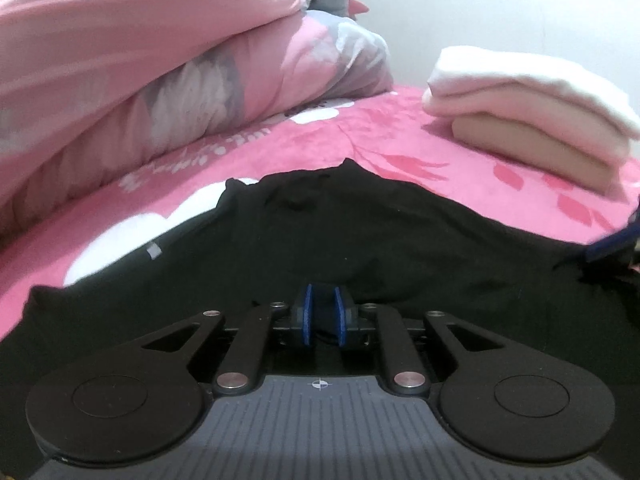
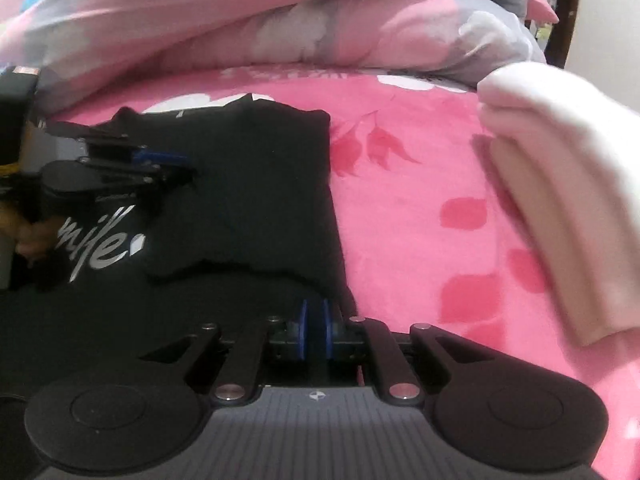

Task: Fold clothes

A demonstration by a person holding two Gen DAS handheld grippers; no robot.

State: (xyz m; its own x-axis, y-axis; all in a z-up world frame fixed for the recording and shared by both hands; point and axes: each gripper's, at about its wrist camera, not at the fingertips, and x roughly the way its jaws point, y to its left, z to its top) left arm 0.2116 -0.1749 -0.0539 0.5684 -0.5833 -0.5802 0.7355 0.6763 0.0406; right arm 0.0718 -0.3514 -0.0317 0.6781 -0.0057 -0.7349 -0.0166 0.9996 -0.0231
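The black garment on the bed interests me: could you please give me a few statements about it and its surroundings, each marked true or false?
1. The black garment lies on a pink floral bed sheet. True.
2. The garment bears pale lettering. True.
3. The stack of folded clothes rests on top of the black garment. False: it sits apart on the sheet, to the garment's right.
4. The left tongs stand wide open. False: the blue pads are close together on black fabric.
5. The stack is all black. False: it is white, pale pink and tan.
6. A rumpled quilt lies behind the garment. True.
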